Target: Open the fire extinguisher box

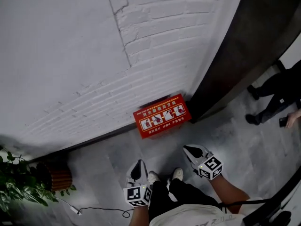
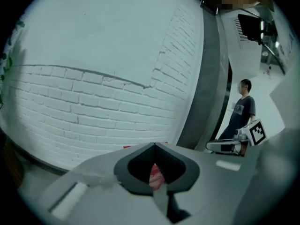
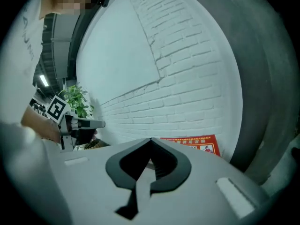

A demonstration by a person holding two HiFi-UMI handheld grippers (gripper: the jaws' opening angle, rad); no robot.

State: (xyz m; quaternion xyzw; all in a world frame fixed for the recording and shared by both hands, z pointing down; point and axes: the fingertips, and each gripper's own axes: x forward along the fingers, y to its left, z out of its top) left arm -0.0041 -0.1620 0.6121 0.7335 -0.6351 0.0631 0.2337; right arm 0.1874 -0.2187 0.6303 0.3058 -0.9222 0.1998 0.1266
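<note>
The red fire extinguisher box [image 1: 162, 116] stands on the floor against the white brick wall [image 1: 155, 46], its lid with white pictograms facing up and closed. Both grippers hang well short of it, near my shoes. My left gripper [image 1: 138, 165] is shut and empty, its jaws meeting at a point; in the left gripper view [image 2: 154, 145] a sliver of the red box [image 2: 155, 175] shows through the jaw hollow. My right gripper [image 1: 188, 149] is also shut and empty. In the right gripper view [image 3: 151, 139] the red box [image 3: 194, 144] lies just beyond the jaws, to the right.
A dark pillar [image 1: 235, 55] rises right of the box. A person [image 1: 277, 91] stands at the far right on the grey floor. A potted plant [image 1: 19, 182] with a wicker pot [image 1: 60, 178] and a white cable [image 1: 101, 210] lie to the left.
</note>
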